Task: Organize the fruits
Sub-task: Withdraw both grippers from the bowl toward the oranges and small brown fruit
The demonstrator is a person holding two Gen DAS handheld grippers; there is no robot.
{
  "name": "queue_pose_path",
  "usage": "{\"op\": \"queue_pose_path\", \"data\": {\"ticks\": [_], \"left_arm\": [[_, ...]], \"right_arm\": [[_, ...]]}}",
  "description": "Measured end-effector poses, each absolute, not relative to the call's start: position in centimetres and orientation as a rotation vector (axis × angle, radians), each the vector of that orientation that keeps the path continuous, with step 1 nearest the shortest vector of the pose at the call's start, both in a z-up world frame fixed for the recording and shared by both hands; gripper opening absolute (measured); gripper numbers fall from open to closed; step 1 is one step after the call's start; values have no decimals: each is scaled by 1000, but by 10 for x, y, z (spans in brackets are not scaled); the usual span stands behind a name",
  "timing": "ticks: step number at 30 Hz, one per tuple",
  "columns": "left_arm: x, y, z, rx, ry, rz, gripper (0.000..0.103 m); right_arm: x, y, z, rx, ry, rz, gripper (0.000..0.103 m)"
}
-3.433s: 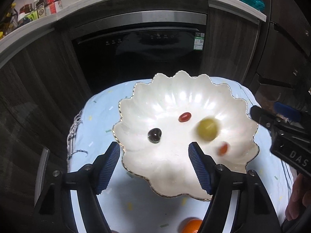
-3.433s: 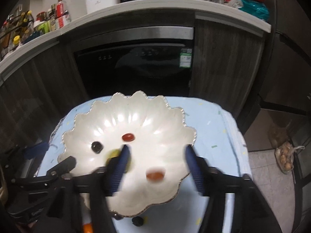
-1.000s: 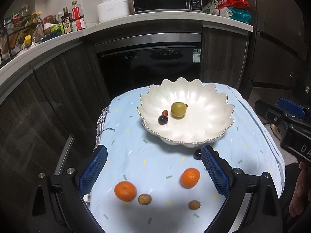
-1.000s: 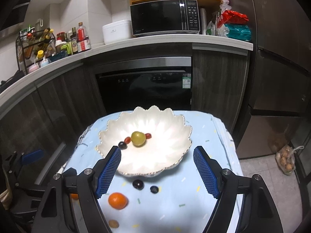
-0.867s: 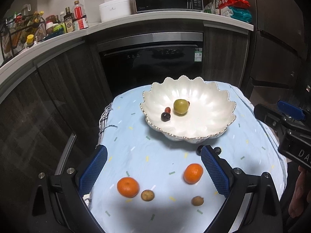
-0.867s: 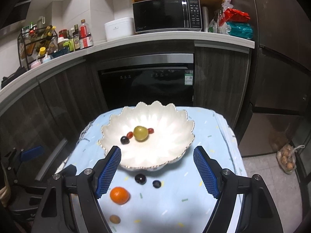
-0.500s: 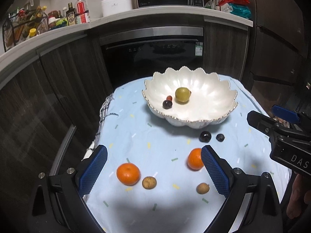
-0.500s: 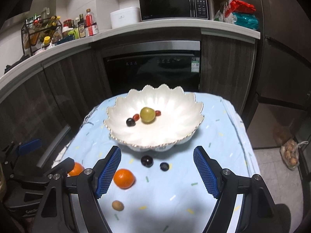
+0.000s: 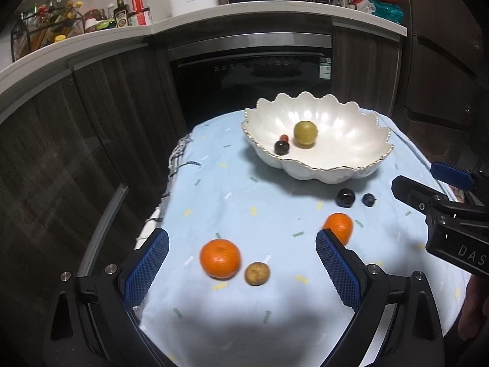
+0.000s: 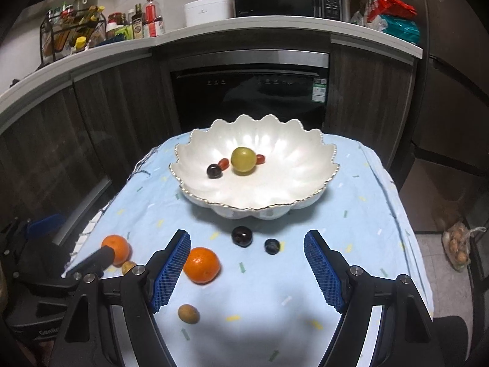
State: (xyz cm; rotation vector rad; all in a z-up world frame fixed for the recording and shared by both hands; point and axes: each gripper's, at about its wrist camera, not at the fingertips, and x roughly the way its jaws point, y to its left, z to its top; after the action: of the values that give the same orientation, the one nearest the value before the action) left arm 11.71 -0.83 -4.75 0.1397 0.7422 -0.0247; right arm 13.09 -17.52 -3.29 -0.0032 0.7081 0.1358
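Left wrist view: the left gripper [image 9: 241, 263] is held wide open and empty above an orange [image 9: 220, 258] and a small brown fruit [image 9: 257, 273]; a green fruit [image 9: 305, 133] is already seen in the scalloped bowl [image 9: 360, 165].

Right wrist view: the right gripper [image 10: 247, 267] is likewise spread, empty. Two dark fruits [image 10: 242, 235], a second orange [image 10: 201, 265] and another brown fruit [image 10: 189, 313] are left on the cloth [image 10: 351, 214]; roughly half is judged done.

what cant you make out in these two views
- Right orange tangerine, left wrist view: lower part hidden behind the left gripper.
- Small brown fruit, right wrist view: partly hidden behind the other gripper.
- Small red fruit in the white scalloped bowl, left wrist view: mostly hidden behind the dark grape.
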Motion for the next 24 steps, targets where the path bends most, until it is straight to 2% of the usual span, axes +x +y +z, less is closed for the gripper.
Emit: {"op": "queue_pose_path", "data": {"ticks": [9,14,20,24], "left_arm": [[126,4,-72,90,823,-23,96],[130,2,-86,93,864,-35,84],[135,2,-101,75,906,-32,80],[139,-4,-110,89,934,-46,69]], "right_arm": [[140,-157,-50,-37,737,175,78],[145,-151,-60,-67,749,207,78],[153,-149,-71,-72,773,235,78],[157,-149,-79,-72,785,257,78]]}}
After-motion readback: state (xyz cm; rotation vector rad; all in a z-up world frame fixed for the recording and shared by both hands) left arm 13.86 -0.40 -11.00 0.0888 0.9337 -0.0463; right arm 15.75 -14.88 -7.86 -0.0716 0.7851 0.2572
